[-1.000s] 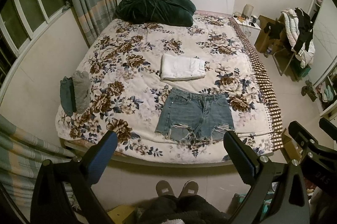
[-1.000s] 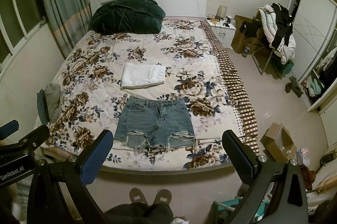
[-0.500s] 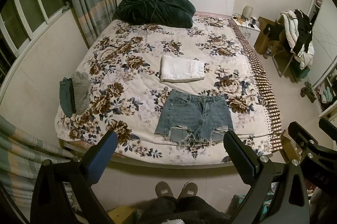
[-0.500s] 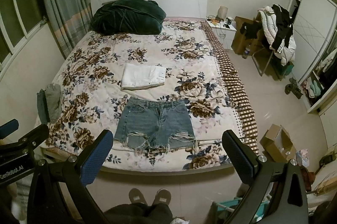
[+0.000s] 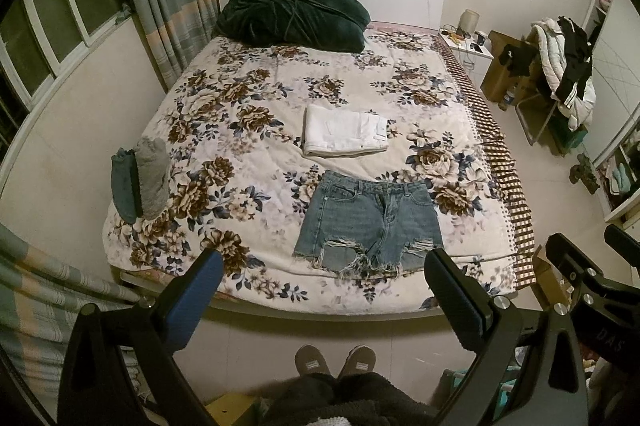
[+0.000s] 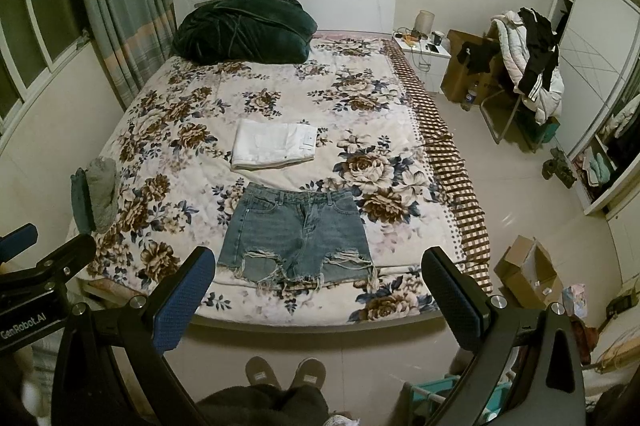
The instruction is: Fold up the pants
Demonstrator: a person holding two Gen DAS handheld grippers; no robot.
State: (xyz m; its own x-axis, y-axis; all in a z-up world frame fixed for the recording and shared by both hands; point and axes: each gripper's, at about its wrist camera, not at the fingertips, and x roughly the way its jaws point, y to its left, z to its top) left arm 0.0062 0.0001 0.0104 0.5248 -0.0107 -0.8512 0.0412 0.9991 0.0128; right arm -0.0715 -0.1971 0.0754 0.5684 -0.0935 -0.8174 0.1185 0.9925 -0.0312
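Drawn back slightly, both tools — left tool point(image 5: 322, 276), right tool point(image 6: 318, 274) — gaping wide, empty, short of denim shorts point(image 5: 369, 224) flat near bed point(image 5: 256, 296) foot edge.

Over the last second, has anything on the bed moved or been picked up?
Nothing has been grasped. Both views have drifted very slightly, so the left gripper and right gripper barely shifted and remain open and empty, back from the bed. The denim shorts lie flat as before; the folded white pants are unmoved.
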